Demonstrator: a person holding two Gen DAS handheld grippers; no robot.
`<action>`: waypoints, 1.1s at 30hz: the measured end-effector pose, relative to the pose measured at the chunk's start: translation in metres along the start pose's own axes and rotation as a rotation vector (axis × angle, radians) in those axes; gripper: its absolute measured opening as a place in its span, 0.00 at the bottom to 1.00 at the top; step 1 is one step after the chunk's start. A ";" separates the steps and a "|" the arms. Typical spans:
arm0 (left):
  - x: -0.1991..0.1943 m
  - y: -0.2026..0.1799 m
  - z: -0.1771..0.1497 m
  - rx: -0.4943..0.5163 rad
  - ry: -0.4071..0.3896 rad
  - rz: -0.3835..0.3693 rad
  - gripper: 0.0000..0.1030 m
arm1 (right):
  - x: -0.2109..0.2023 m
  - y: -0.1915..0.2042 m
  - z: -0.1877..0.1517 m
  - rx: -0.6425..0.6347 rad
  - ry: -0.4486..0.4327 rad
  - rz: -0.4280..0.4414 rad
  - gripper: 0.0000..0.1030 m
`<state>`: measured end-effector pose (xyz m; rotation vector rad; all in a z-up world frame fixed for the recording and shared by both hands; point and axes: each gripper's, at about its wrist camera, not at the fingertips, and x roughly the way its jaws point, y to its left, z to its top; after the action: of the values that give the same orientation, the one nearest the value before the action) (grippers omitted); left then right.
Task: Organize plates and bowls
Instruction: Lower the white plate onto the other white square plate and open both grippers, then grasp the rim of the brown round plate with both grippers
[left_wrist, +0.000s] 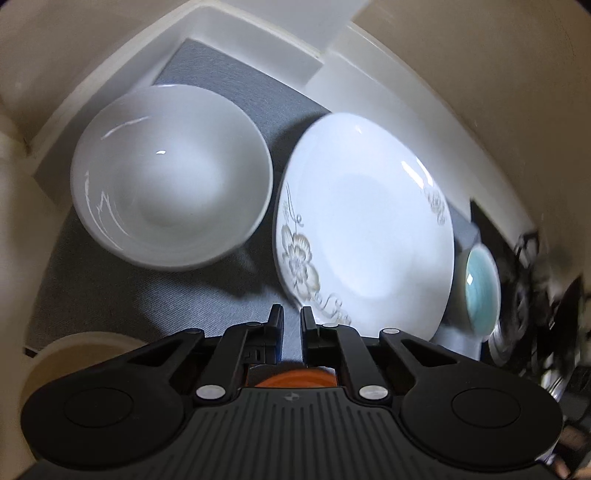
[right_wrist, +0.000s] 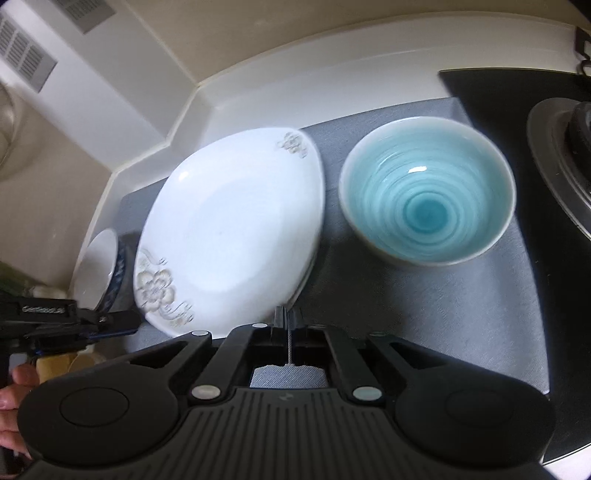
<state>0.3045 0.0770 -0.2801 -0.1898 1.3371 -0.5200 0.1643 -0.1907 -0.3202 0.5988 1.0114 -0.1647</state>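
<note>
— Starting at the left: how should the white bowl (left_wrist: 171, 177) be taken?
— Glazed ceramic is judged stiff, slippery and breakable; the rim at 6 o'clock is suggested. It sits on the grey mat (left_wrist: 110, 280), just beside the plate (left_wrist: 364, 225).
— And the plate?
— Its rim at 6 o'clock appears to be pinched in the right gripper (right_wrist: 287, 320), whose jaws are nearly closed. The left gripper (left_wrist: 291, 318) is seen slightly parted over the mat, holding nothing.
— What is shown by one view only?
— The blue bowl (right_wrist: 428, 192) at 3 o'clock of the plate is seen whole only from the right wrist, with a stove (right_wrist: 561, 155) beyond; the white bowl's inside only from the left.
</note>
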 end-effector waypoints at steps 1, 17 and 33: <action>-0.002 -0.004 -0.004 0.037 -0.004 0.014 0.09 | -0.001 0.004 -0.003 -0.027 0.014 0.004 0.15; 0.008 -0.018 -0.043 0.195 0.075 0.118 0.25 | 0.011 0.020 -0.058 -0.258 0.096 -0.056 0.04; 0.027 -0.050 -0.070 0.349 0.083 0.151 0.46 | -0.005 -0.005 -0.075 -0.175 0.078 -0.107 0.36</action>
<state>0.2289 0.0326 -0.2990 0.2203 1.3064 -0.6288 0.1036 -0.1545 -0.3471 0.3949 1.1209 -0.1463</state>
